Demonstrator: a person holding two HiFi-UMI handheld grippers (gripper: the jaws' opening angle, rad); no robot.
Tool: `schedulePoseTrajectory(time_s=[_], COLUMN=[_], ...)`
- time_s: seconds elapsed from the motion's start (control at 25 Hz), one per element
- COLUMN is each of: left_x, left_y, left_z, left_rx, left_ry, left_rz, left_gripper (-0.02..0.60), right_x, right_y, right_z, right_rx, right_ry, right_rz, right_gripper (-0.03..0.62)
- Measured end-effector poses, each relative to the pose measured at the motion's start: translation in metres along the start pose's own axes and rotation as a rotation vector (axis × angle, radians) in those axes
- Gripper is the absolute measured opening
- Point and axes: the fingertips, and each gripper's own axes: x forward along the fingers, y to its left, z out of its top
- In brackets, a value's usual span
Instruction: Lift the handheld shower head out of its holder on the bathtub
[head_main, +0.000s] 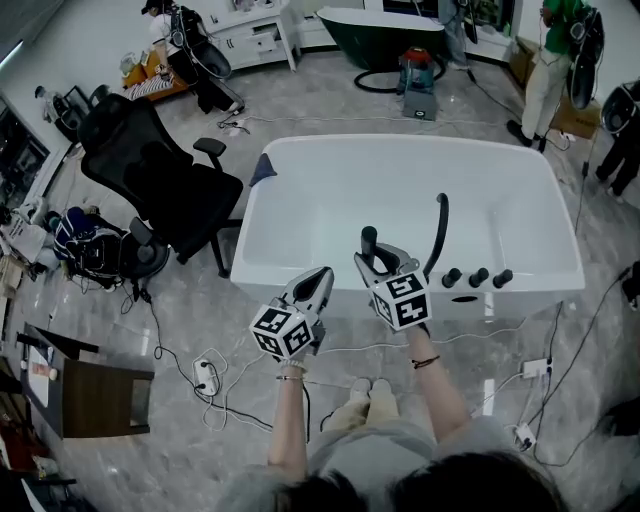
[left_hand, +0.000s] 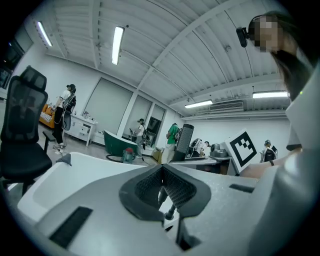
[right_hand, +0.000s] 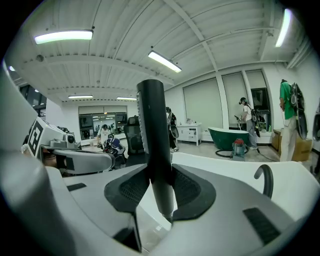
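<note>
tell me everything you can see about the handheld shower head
The shower head is a slim, dark, matte wand narrowing to a greyer lower end. It stands nearly upright, clamped by the right claw, over the near rim of the white bathtub, left of three black knobs. I can't make out a hose.

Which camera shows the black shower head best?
The right gripper view: the shower head stands large and upright, gripped in the right claw. The head view shows only its small dark top; the left gripper view shows it far off.
</note>
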Motion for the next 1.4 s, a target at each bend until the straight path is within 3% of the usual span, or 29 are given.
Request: schedulePoseTrajectory(time_s=[0.52, 1.4], left_x=[-0.034, -0.054], left_y=[0.005, -0.012], left_z=[0.038, 0.082], left_rx=[0.05, 0.128], left_ry=[-0.052, -0.137], left_rz=[0.042, 0.025], left_gripper=[0.005, 0.005], right_x=[-0.007, -0.032], right_y=[0.033, 0.063], right_z=[0.045, 0.099], right_rx=[-0.023, -0.026], right_ry=[-0.084, -0.21], right_rz=[0.047, 0.063], right_gripper=[0.134, 0.133])
